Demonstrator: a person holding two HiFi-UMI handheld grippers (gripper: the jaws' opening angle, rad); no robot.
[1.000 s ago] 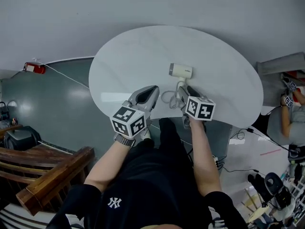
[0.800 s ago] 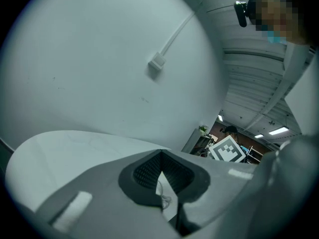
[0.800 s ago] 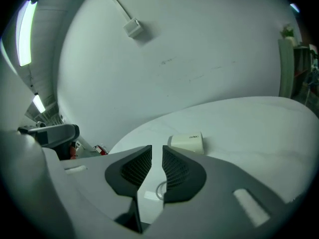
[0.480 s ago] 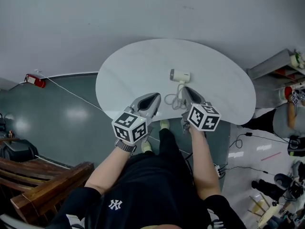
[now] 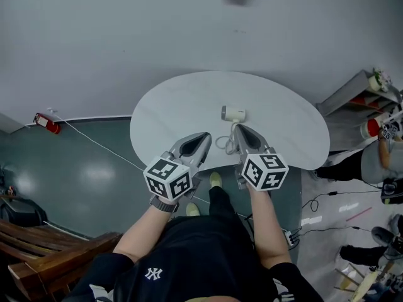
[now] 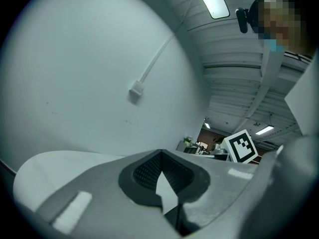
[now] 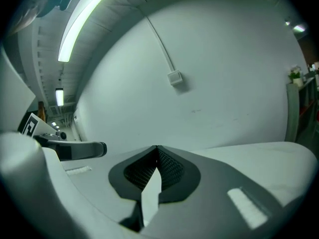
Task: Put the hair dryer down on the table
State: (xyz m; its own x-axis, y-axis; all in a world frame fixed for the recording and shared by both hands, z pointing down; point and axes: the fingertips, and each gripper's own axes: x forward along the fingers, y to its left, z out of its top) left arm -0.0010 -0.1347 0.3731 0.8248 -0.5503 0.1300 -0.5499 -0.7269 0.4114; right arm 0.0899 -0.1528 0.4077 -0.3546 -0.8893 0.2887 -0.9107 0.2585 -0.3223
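Note:
The cream hair dryer (image 5: 233, 113) lies on the white oval table (image 5: 170, 109), its cord (image 5: 223, 143) coiled toward the near edge. No gripper touches it. In the head view my left gripper (image 5: 204, 135) hovers over the table's near edge, left of the cord, jaws shut and empty. Just short of the dryer's handle, my right gripper (image 5: 238, 128) is also shut on nothing. Both gripper views point up at the wall, the left gripper (image 6: 159, 151) and right gripper (image 7: 157, 147) each with tips together. Neither of those views shows the dryer.
A red extinguisher (image 5: 48, 123) lies on the floor at left, and a wooden bench (image 5: 38, 257) stands at lower left. A shelf (image 5: 356, 93) and a seated person (image 5: 385, 162) are at right. Cables (image 5: 318, 200) run on the floor. A wall box (image 7: 175, 77) hangs above.
Both grippers have drawn back and up from the table, staying shut. The head view has risen, so the table looks smaller. The hair dryer has stayed put.

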